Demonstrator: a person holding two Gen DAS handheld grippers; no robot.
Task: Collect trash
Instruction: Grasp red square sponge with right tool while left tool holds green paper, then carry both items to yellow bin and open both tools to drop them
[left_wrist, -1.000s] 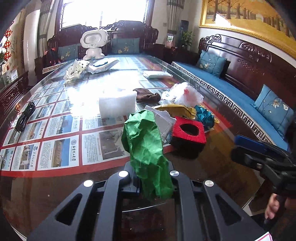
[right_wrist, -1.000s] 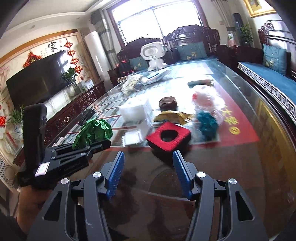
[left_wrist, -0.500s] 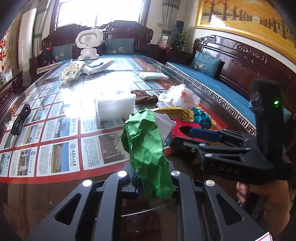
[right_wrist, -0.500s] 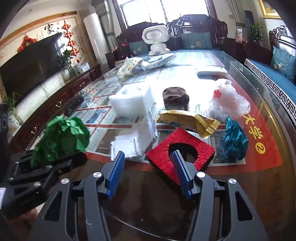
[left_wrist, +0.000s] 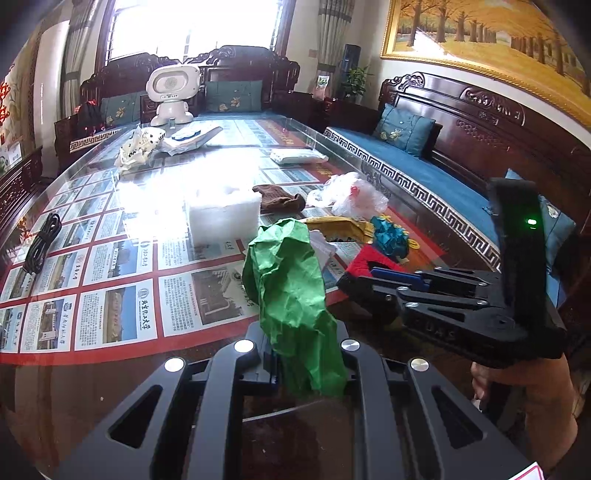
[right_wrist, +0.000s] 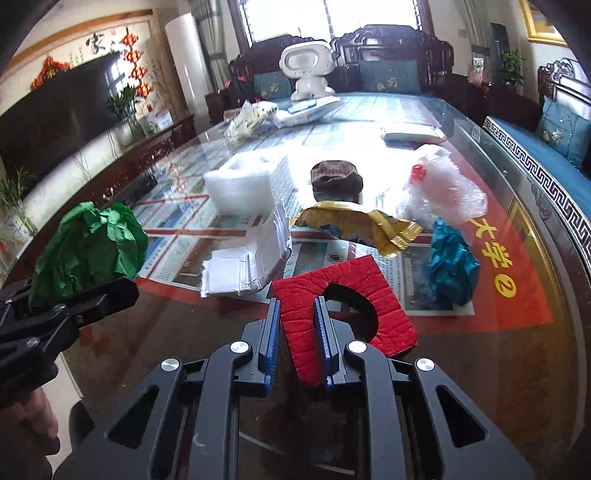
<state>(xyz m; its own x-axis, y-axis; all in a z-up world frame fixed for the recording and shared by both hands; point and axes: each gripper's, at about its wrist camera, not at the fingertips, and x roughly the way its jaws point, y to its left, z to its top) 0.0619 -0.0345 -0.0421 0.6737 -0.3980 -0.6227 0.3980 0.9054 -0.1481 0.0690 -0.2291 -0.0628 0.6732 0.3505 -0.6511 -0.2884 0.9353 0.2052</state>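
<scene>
The left gripper has its jaws squeezed tight on a crumpled green paper, and the paper sticks up above the fingers; from the right wrist camera the same green paper shows at the left, held up off the glass table; the right gripper has its blue pads pressed on the near left side of a red foam piece with a hole in it, so its jaws are closed on the foam; the red foam lies at the near edge of the trash pile, and the side view cannot tell if it is lifted or lying flat; just left of it sits a stack of clear plastic bags; just behind it lies a yellow snack wrapper; to the right of the foam is a crumpled teal paper, and behind that a clear plastic bag with a red spot; farther back a brown cloth sits near the middle and a white foam block sits to its left; at the far end of the table stands a white toy robot; in the left wrist view a black cable lies coiled near the left edge of the table.
</scene>
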